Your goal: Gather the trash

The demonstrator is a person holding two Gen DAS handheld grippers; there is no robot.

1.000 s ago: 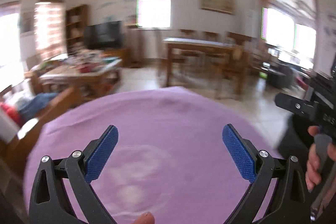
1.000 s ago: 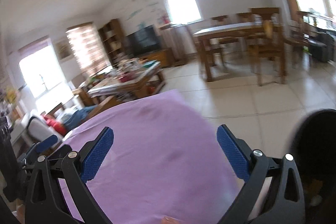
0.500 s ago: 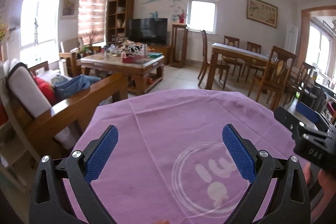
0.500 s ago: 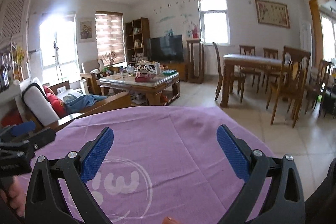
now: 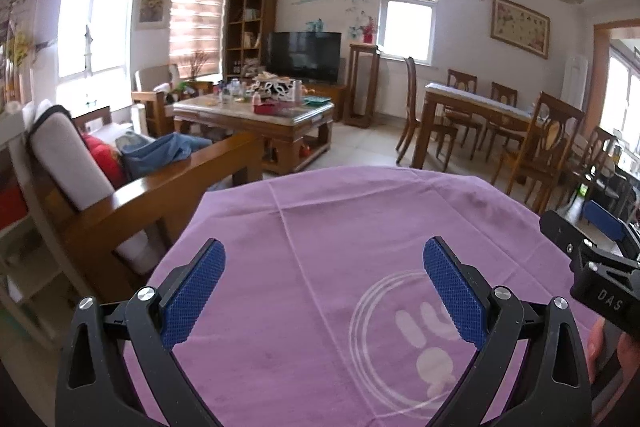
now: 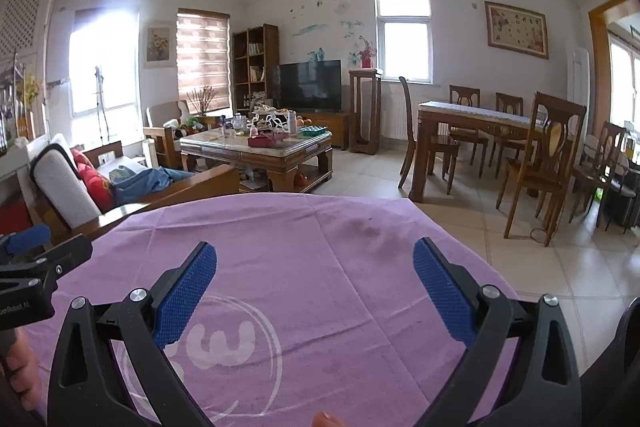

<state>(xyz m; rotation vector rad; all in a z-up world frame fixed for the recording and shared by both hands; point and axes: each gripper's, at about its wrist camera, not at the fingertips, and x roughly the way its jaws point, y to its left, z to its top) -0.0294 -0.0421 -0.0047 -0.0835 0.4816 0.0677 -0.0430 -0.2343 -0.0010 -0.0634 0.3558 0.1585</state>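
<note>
Everything here sits around a purple cloth (image 5: 320,267) with a white round logo. Left of it stands a wooden sofa (image 5: 132,203) holding a red cushion (image 5: 105,159) and blue clothing (image 5: 160,151). Over the cloth the left gripper (image 5: 323,291) hangs with its jaws wide and nothing between its 2 blue pads (image 5: 192,291). Beyond the cloth is a cluttered coffee table (image 6: 260,147); I can't pick out any trash there. The right gripper (image 6: 314,291) is just beside the left, also over the cloth, spread wide and empty. Right of the cloth stands a dining table (image 6: 480,123) with chairs (image 6: 540,163).
</note>
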